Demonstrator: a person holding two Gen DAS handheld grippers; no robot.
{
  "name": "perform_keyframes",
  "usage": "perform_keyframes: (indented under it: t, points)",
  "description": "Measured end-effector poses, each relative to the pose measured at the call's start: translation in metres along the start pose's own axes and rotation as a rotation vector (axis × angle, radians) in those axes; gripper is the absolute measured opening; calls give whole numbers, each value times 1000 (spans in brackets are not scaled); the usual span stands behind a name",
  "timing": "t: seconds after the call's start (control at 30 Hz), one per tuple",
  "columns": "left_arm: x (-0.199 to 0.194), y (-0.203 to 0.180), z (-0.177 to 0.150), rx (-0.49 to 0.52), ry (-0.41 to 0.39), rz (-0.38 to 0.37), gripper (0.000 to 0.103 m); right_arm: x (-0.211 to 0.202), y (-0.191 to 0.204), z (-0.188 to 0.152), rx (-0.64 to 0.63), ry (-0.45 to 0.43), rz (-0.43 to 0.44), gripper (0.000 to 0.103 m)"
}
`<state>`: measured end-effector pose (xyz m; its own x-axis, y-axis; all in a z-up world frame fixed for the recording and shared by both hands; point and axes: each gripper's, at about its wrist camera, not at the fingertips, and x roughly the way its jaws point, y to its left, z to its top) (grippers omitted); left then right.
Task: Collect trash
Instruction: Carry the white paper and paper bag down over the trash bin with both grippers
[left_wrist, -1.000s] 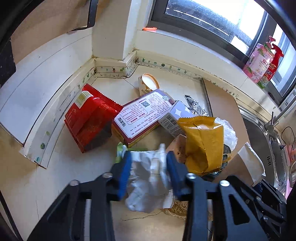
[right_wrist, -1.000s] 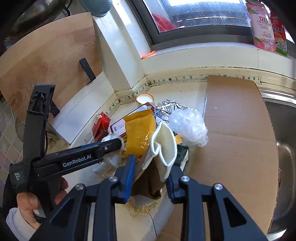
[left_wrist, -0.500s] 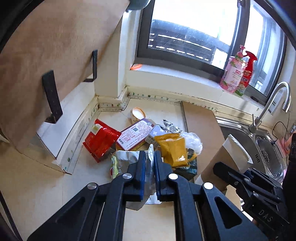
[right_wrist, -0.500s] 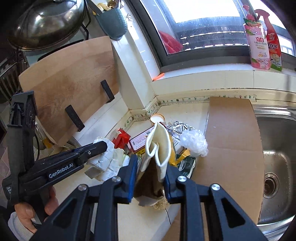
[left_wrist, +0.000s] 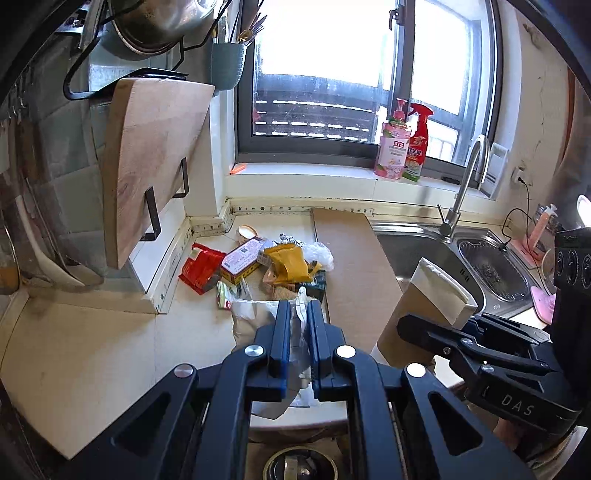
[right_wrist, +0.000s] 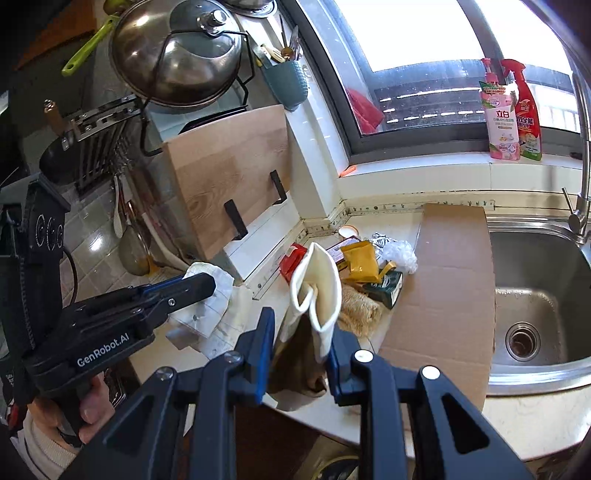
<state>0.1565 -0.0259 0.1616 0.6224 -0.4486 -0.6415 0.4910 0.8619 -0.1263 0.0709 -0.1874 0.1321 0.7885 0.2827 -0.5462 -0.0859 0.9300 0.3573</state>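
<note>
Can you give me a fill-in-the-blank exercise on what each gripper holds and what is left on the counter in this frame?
1. The left gripper is shut on a crumpled ____ wrapper.
2. The right gripper clamps a brown paper ____ with a white lining.
3. The red snack packet lies on the ____, left of the yellow packet.
4. The flat cardboard sheet lies beside the ____.

Missing words: white; bag; counter; sink

A crumpled white paper wrapper (left_wrist: 295, 332) is pinched between the left gripper (left_wrist: 298, 334) fingers, lifted off the surface. A brown paper bag with a white lining (right_wrist: 314, 295) stands upright in the right gripper (right_wrist: 301, 354), mouth open. Behind them on the surface lie a red packet (left_wrist: 201, 267), a printed carton (left_wrist: 242, 260), a yellow pouch (left_wrist: 290, 264) and clear plastic (left_wrist: 319, 253), heaped together.
</note>
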Motion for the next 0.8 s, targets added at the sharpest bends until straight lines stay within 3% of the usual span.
perform_keyframes:
  t: [0.27,0.4,0.8]
  points:
    - [-51,-15,-62,12,29,-42,7,-46,20,-51,-21,31,22,25]
    - [-55,-21,-96,1,51,-56,7,-53,19,-86,-25,69,15,25]
    - [15,-25,-209,-111,251,-56,7,-1,-28,-188,74,316,-34,25]
